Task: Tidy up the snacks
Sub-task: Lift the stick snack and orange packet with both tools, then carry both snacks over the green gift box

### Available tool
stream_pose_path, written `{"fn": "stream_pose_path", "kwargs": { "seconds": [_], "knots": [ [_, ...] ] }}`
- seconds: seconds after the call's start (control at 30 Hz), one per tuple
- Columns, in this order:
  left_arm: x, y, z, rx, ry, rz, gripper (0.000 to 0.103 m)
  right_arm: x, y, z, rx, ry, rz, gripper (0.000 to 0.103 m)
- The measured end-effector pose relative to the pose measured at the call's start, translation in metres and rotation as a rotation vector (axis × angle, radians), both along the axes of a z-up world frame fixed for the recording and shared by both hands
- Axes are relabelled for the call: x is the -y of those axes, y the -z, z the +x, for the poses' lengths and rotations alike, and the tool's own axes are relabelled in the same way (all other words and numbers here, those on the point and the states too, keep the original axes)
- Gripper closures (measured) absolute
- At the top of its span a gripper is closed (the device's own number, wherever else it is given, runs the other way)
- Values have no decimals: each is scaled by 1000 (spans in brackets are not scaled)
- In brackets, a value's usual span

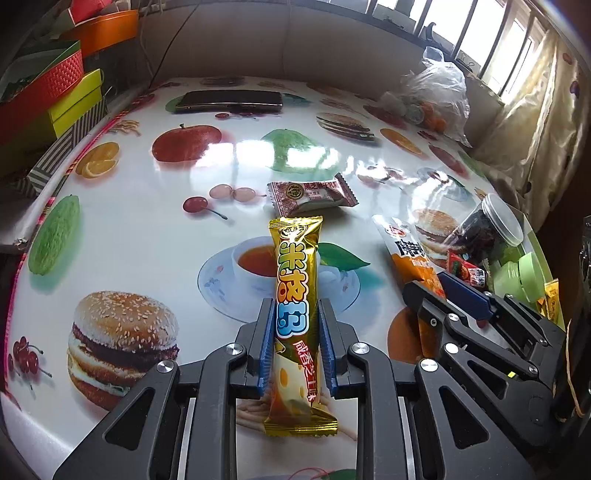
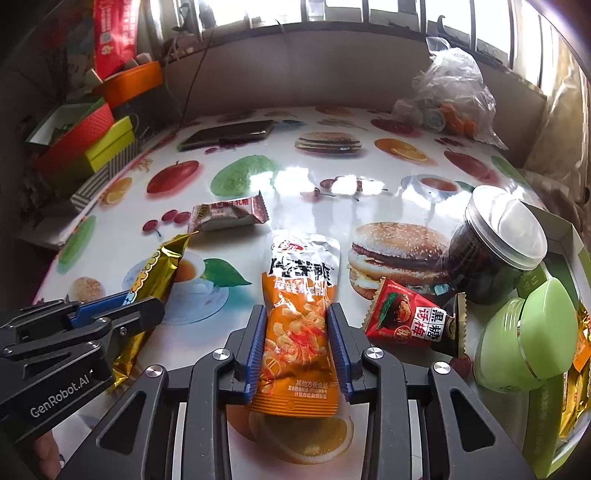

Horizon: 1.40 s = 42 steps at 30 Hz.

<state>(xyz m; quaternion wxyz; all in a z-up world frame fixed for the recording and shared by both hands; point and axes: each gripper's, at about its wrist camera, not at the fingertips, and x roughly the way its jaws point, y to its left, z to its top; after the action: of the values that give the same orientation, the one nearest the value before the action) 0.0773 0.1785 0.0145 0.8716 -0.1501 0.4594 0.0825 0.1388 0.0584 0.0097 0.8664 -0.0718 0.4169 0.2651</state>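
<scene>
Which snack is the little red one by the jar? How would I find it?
Find the dark jar lying near the table's right edge. Just left of it lies the small red packet, beside the orange pouch. It is the only red wrapper with bold black characters on white squares.

You're at a glossy table [image 1: 155,236] with a fruit-and-burger print cloth, window glare on it. Barred windows [image 2: 369,14] run along the back above a grey wall [image 2: 314,77], a cream curtain [image 1: 535,122] on the right, stacked coloured boxes [image 1: 70,92] on the left
</scene>
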Motion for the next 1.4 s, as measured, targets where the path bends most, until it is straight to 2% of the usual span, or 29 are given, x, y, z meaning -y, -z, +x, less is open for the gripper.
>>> {"fn": "stream_pose_path", "kwargs": {
  "seconds": [0.57,1.03,1.4],
  "knots": [
    [35,-29,-6,42,41,49,80,32,-31,-23,59,-10,51,72],
    [67,-58,-6,101,97,72,79,70,-60,-34,107,33,102,72],
    [98,-77,5,139,168,60,79,106,-83,-39,152,94,122,72]
  ]
}}
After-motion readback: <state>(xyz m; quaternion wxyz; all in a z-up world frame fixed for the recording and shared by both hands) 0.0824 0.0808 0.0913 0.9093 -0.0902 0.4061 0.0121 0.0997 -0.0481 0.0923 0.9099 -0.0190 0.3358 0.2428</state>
